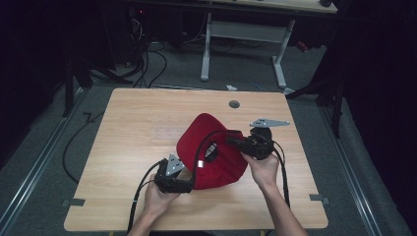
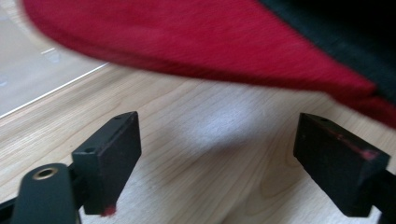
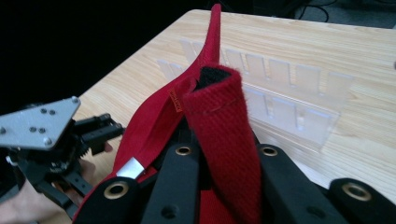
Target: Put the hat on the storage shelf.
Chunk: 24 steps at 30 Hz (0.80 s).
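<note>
Red fabric is filling the space between the two grippers: a red cap (image 1: 214,152) is being held tilted above the middle of the wooden table (image 1: 133,128), its brim pointing away from the person and its crown hanging toward the near edge. The right gripper (image 1: 235,141) is pinching the cap, its jaws pressed tight on a folded band of the red cloth (image 3: 219,126), seemingly part of the cap's rim or back strap; in the right gripper view that band is rising straight up between the black jaws.

The left gripper (image 1: 189,186) is standing spread, nothing between its pads. In the left gripper view the cap's red edge (image 2: 187,42) is hanging just above and ahead of the open jaws, apart from them, with bare wood showing in the gap. So the cap is lying forward and slightly up from the left gripper, and its long axis is running from the near left of the table toward the far middle.

Judging by this, the coming move is turning on that small gap: the left gripper is the free one and the nearer to the cap's low edge, so it is the one placed to take a fresh hold.

A clear plastic rack (image 3: 289,98) of slotted compartments is lying flat on the table beyond the cap; its slots are looking empty.
</note>
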{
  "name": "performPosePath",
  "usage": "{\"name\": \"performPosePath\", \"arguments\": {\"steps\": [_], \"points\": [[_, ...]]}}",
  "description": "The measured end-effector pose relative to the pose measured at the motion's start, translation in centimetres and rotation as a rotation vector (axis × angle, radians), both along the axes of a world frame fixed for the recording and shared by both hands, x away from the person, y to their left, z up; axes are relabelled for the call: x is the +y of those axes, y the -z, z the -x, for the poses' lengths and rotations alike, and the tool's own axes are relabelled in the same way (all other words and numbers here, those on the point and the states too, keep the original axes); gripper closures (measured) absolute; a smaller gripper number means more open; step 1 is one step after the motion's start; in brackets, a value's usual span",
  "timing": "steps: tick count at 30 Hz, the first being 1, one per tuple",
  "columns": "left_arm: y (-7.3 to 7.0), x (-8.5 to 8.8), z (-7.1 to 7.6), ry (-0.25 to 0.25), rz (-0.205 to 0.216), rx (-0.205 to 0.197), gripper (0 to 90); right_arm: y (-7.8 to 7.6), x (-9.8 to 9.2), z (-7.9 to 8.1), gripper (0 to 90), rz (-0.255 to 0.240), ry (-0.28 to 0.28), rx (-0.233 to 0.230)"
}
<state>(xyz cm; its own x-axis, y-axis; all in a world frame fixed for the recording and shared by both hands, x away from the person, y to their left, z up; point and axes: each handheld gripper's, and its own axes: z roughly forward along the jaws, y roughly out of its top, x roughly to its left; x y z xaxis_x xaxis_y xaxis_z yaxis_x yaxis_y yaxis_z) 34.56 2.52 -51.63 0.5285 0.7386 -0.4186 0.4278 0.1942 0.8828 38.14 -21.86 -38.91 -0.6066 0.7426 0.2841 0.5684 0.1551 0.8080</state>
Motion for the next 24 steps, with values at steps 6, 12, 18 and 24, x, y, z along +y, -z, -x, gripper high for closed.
{"name": "performPosePath", "arguments": {"steps": [6,12,18,24], "points": [[-0.4,0.2,0.2,-0.023,0.015,-0.030,13.0,0.9,0.4,-0.3,85.4,0.020,0.017,0.030],[-0.5,1.0,0.0,-0.036,0.000,-0.070,10.5,1.7,0.4,0.2,85.2,0.069,0.025,0.025],[-0.5,1.3,0.1,-0.030,-0.022,-0.077,9.7,2.4,0.3,0.4,85.0,0.106,0.017,0.060],[-1.0,1.2,0.5,-0.010,-0.042,-0.110,11.5,2.8,0.5,0.5,85.0,0.138,-0.006,0.092]]}}
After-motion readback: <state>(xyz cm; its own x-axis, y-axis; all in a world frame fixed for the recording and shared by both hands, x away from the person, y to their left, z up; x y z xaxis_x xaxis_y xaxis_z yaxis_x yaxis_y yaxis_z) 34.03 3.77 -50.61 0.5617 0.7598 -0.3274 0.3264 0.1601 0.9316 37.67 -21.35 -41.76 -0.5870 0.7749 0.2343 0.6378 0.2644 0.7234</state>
